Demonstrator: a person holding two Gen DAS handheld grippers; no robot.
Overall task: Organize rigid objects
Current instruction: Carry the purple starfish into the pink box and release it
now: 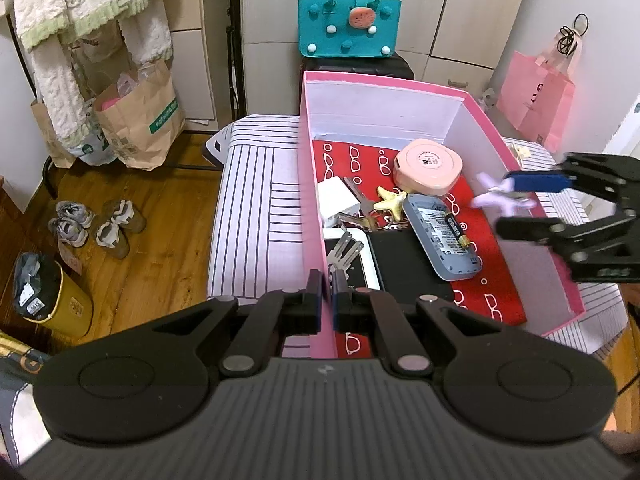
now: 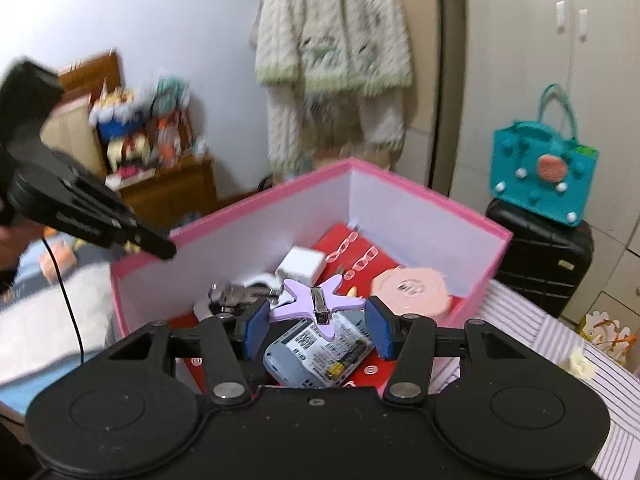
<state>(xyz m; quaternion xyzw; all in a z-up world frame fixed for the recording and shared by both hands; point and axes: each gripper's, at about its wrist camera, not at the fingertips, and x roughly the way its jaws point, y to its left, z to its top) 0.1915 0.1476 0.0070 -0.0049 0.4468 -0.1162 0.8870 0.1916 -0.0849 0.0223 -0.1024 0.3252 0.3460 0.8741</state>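
A: What is the left gripper doing?

B: Its pads are pinched on the near-left wall of the pink box, clamping that wall.

A: And the right gripper?

B: Its jaws stand wide apart over the box's right rim. The purple star clip sits between the blue pads; the frames blur there, so whether either pad touches it I cannot tell.

A: What lies in the box?

B: On the red lining: a round pink case toward the far right corner, a white charger against the left wall, keys, a yellow star clip, and a grey device with a battery mid-floor.

A: And the box itself?

B: It rests on a striped cloth.
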